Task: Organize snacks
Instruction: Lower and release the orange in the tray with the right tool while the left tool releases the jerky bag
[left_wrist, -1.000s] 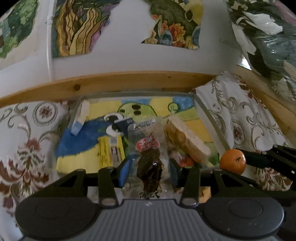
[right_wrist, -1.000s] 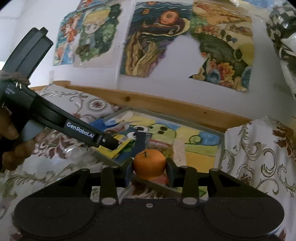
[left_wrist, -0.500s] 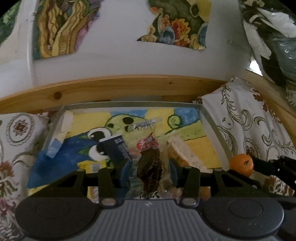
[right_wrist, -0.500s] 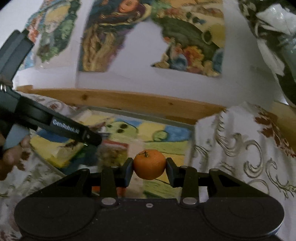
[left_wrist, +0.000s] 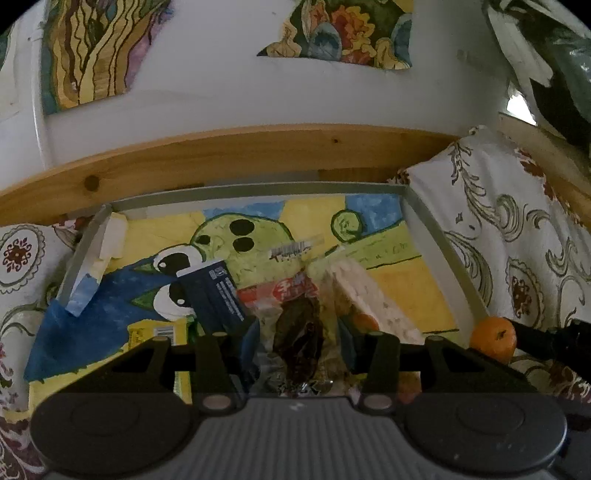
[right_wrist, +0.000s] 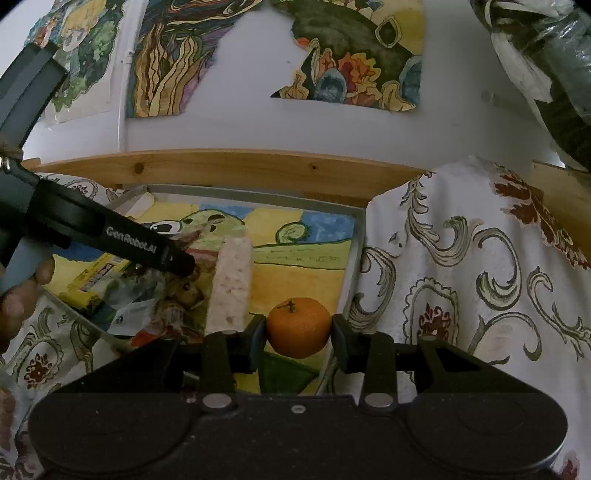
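Observation:
A clear snack packet (left_wrist: 297, 325) with a red label and a dark dried piece inside sits between the fingers of my left gripper (left_wrist: 301, 330), which is shut on it above the painted tray (left_wrist: 258, 190). In the right wrist view my right gripper (right_wrist: 299, 332) is shut on a small orange (right_wrist: 299, 326), which hangs over the tray's right rim (right_wrist: 351, 266). The left wrist view shows the same orange (left_wrist: 493, 338) just beside that rim. My left gripper (right_wrist: 179, 264) reaches in over the snack pile from the left.
In the tray lie a white puffed-rice bar (right_wrist: 231, 284), a dark blue box (left_wrist: 214, 295) and a yellow packet (left_wrist: 159, 332). Patterned cloth (right_wrist: 461, 277) covers the surface right of the tray. A wooden ledge (left_wrist: 240, 155) and wall run behind it. A hand (right_wrist: 18, 295) holds the left gripper.
My right gripper has carried the orange rightward, from over the tray's middle to its right rim. My left gripper, still holding the packet, has shifted slightly over the tray.

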